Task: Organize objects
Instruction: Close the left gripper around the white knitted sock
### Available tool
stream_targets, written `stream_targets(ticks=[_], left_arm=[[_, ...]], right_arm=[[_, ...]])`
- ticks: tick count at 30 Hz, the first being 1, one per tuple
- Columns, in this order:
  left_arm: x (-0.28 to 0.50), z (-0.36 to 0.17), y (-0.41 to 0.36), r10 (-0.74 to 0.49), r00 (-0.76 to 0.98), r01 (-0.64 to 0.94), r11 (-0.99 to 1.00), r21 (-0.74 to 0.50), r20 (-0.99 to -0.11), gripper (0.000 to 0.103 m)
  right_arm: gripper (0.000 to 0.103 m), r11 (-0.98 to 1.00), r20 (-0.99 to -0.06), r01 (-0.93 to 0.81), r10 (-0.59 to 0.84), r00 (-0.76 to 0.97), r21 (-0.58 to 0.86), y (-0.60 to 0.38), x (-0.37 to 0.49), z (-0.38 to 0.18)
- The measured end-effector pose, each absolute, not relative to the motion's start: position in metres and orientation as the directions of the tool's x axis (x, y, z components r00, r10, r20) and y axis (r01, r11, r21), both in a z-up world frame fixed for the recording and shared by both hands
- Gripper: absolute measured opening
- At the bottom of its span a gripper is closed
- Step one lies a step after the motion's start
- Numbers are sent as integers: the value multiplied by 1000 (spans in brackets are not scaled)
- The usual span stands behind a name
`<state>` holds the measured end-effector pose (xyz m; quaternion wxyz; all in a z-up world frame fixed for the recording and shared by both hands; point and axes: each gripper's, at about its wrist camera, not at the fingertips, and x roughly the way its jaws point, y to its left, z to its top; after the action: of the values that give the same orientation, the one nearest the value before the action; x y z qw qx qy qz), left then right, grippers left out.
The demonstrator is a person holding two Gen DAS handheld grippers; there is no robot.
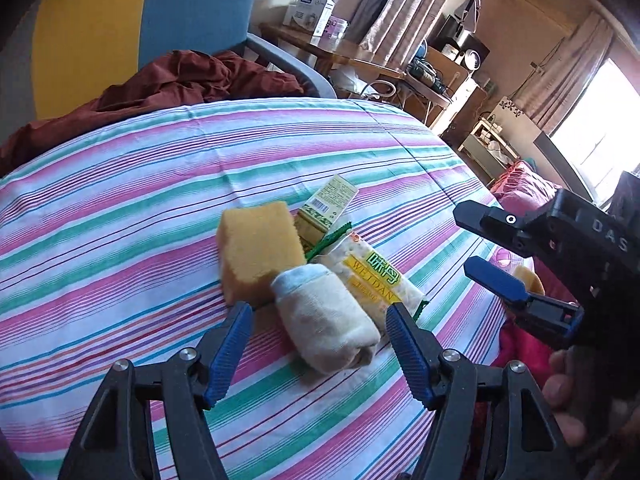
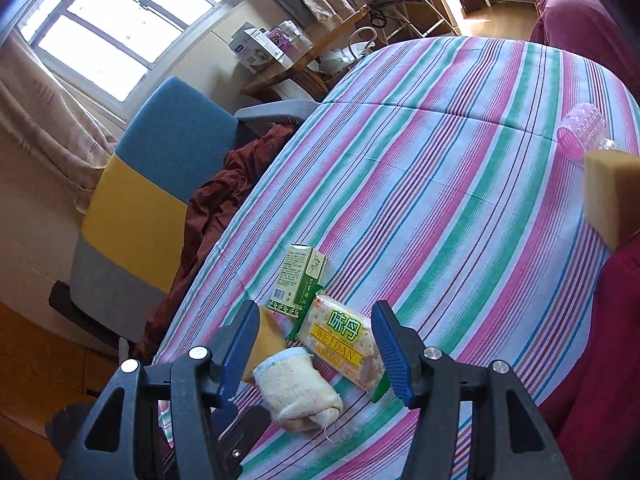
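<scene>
Left wrist view: the left gripper (image 1: 318,312) hangs low in the frame, jaws apart and gripping nothing, the rolled sock (image 1: 326,322) lying between its tips on the striped sheet (image 1: 120,208). The yellow sponge (image 1: 258,248), green box (image 1: 322,210) and cracker packet (image 1: 374,276) cluster mid-frame.

Right wrist view: the right gripper (image 2: 316,344) is unclenched and empty at bottom centre, above sock (image 2: 298,392) and packet (image 2: 346,342). A pink roller (image 2: 582,136) sits at the right edge.

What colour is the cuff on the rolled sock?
Pale blue, on the cream rolled sock; clearest in the right wrist view.
</scene>
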<state>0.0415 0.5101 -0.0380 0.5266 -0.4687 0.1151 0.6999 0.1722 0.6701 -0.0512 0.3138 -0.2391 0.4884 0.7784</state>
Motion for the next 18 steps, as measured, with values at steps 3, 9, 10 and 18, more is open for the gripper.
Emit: stream_targets(ticks=[3, 9, 10, 18], left_arm=[[43, -53, 531, 595, 3, -842, -432, -323, -804, 70], [43, -78, 538, 592, 12, -833, -439, -335, -806, 54], [46, -75, 532, 603, 7, -841, -428, -331, -798, 53], [40, -71, 422, 639, -98, -846, -457, -275, -763, 51]], right_arm=[[59, -334, -672, -719, 263, -692, 609, 670, 172, -49], [59, -341, -686, -716, 226, -692, 609, 672, 167, -54], [59, -343, -688, -715, 221, -692, 609, 673, 165, -55], [59, -366, -729, -725, 158, -666, 583, 672, 153, -65]])
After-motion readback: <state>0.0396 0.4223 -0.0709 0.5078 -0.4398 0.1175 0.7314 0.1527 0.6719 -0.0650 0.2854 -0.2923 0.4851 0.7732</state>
